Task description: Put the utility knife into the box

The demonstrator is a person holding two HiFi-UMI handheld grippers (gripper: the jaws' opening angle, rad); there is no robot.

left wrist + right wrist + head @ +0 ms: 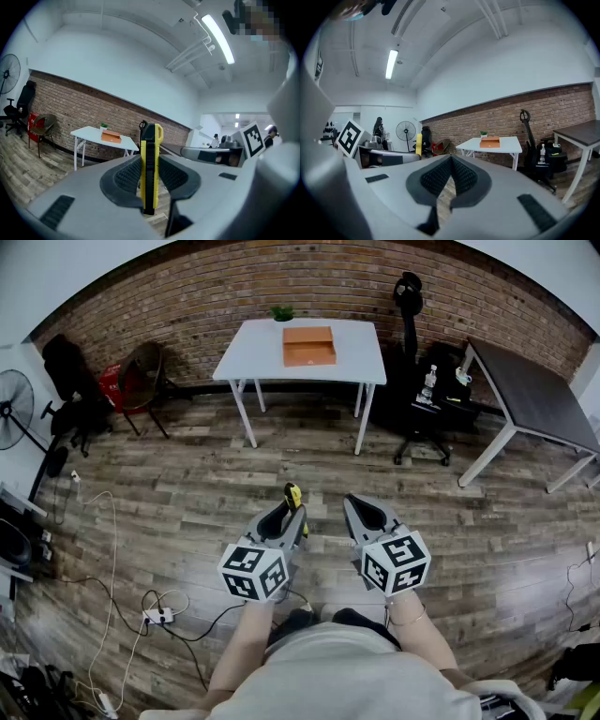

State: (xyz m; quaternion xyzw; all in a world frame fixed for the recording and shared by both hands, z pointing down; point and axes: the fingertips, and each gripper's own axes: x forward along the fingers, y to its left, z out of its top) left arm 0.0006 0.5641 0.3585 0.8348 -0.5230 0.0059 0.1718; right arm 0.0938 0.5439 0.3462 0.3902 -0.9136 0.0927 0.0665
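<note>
A yellow and black utility knife [150, 168] stands upright between the jaws of my left gripper [151, 180], which is shut on it; its tip pokes out ahead of the gripper [292, 496] in the head view. My right gripper [451, 176] is shut with nothing between its pads, and it is held beside the left one [361, 512] over the floor. The orange box [308, 345] lies open on the white table [262, 357] far ahead, small in both gripper views [111, 136] [490, 142].
Wooden floor lies between me and the white table. A dark table [534, 395] stands at right, with an office chair [422, 413] and bottles beside it. At left are a fan [11, 409], chairs [141, 381] and cables with a power strip [155, 615]. A small plant [281, 312] sits behind the box.
</note>
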